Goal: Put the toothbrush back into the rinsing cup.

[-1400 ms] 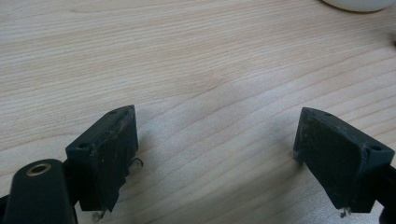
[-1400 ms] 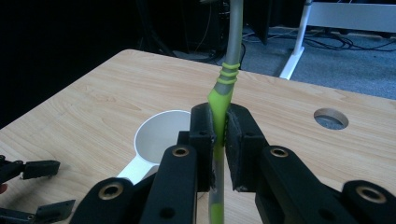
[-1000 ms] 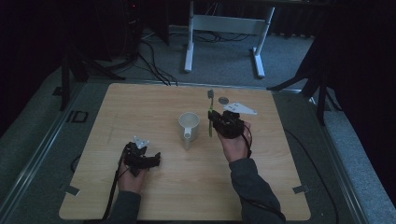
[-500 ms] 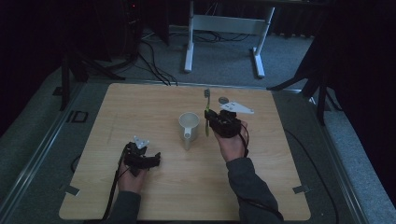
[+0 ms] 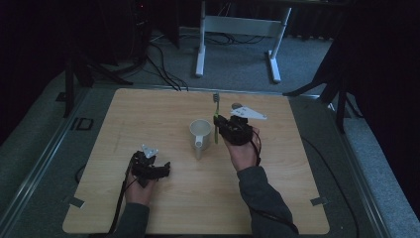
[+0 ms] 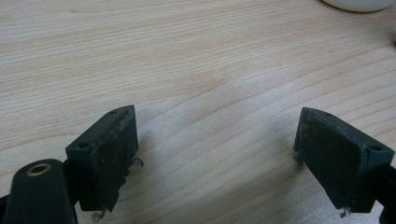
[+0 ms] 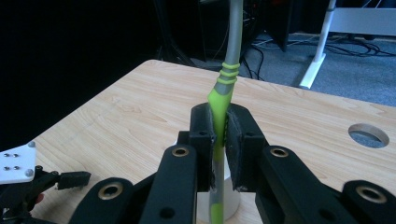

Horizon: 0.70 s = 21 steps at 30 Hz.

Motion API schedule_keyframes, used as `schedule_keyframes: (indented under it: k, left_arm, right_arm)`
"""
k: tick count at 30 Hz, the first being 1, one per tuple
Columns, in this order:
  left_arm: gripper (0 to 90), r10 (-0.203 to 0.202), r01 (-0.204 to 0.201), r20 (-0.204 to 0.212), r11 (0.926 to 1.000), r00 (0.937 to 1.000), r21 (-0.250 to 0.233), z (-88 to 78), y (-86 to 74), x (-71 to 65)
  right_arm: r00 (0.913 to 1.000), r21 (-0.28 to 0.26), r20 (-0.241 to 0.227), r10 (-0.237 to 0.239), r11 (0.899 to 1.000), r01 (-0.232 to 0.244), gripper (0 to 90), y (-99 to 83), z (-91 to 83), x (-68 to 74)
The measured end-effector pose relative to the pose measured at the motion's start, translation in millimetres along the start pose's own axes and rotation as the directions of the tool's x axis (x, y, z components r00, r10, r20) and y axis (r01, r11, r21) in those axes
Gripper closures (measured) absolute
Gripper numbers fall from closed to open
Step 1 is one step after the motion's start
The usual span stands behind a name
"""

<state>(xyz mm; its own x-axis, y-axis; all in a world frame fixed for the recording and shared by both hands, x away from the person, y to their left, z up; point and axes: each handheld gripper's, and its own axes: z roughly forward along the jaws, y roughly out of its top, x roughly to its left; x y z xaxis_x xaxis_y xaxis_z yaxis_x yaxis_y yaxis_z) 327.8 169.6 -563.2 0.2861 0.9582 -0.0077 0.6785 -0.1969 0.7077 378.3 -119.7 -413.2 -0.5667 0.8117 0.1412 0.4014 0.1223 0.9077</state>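
**Observer:** What's changed in the last second?

**Operator:** My right gripper [image 5: 218,125] has carried the toothbrush [image 5: 216,116] off the far side of the table and in toward the mug [image 5: 200,134]. A second ago the brush leaned out beyond the jaws near the round hole [image 5: 236,105]; now it stands nearly upright, with its bristle end above the jaws and its lower end below them.

**Observer:** Is the grip holding?

**Operator:** Yes. In the right gripper view the jaws are clenched on the green part of the handle [image 7: 217,121], one pad on each side, and the grey neck rises straight above them. The mug sits directly below and behind the jaws there, with its rim partly hidden.

**Observer:** And your other hand?

**Operator:** My left gripper [image 5: 157,169] hasn't moved. It rests low on the table [image 5: 148,114] with its jaws spread wide and only bare wood between them, well apart from the mug.

**Observer:** What does that mean for the job?

**Operator:** I judge the carry is almost finished. The brush is lined up beside the mug, so what's left is to lower its handle end inside.
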Motion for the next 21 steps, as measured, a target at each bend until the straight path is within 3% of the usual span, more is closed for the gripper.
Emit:
schedule_keyframes:
  k: [21]
  left_arm:
    - [14.2,0.0,0.0,0.0,1.0,1.0,0.001,-0.1,0.0,0.0]
  right_arm:
    - [0.9997,-0.01,-0.024,-0.008,1.0,0.008,81.3,3.5,3.6,10.5]
